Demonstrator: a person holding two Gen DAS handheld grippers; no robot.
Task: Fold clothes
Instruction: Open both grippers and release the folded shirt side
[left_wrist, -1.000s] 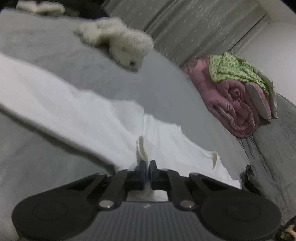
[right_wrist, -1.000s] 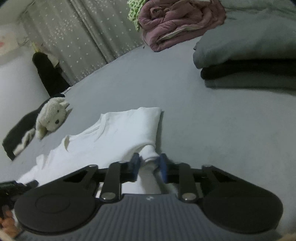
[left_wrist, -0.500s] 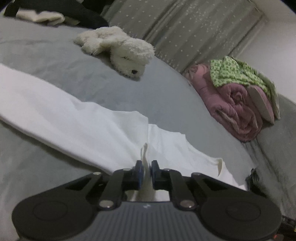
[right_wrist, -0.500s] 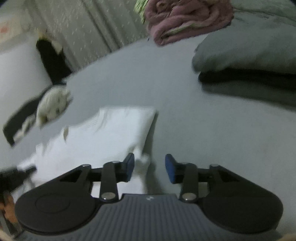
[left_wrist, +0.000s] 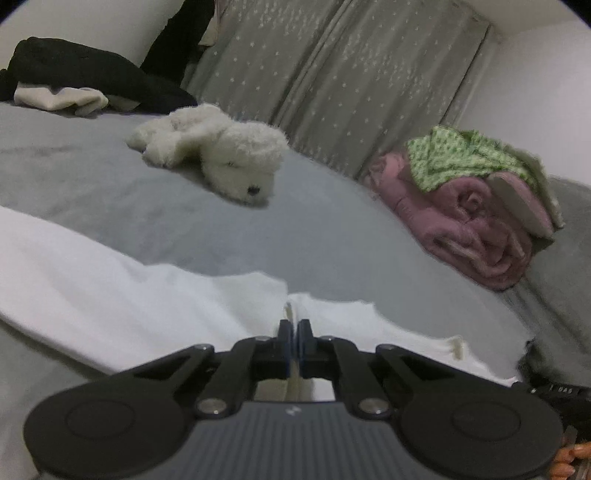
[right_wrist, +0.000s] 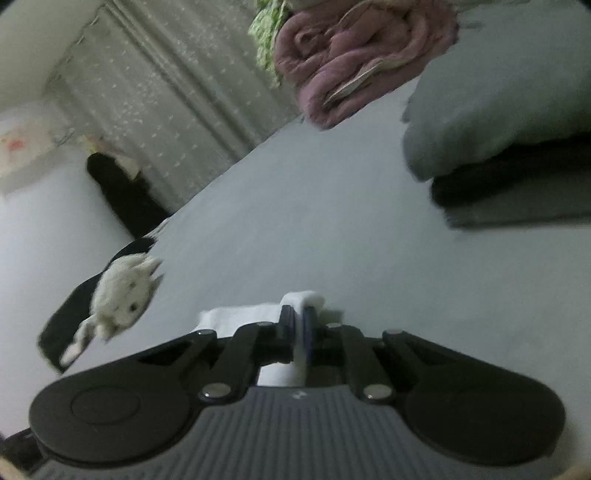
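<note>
Grey bed (left_wrist: 314, 236) fills both views, w/ star-print curtains (left_wrist: 332, 74) behind and white walls at the sides. White garment (left_wrist: 110, 295) lies spread on the sheet, mostly to the left of my left hand-held gripper (left_wrist: 294, 345) and running under it toward the right edge. That gripper's pads are closed tight on a thin upright fold of the white cloth right at its tips; cloth shows between and just beyond them. It points slightly downward across the bed, roughly level side to side.

My right hand-held gripper (right_wrist: 298, 328) is tilted down too, view rolled so the bed slopes up to the right. Its jaws have just been closing and now pinch a small bunched piece of the same white garment (right_wrist: 236, 317); a wad sticks up past the tips, the rest lies to the left, partly hidden by the gripper body.

Bkgd: white plush toy (left_wrist: 221, 155) lies on the bed well beyond the garment, dark clothes (left_wrist: 85, 77) behind it. Rolled pink blanket (left_wrist: 480, 229) w/ green patterned cloth (left_wrist: 465, 158) on top sits near the curtains. Right view also shows a stack of folded grey and dark items (right_wrist: 517, 147), well apart from the garment. Fingertips (left_wrist: 565, 458) visible at the left view's bottom right corner.
</note>
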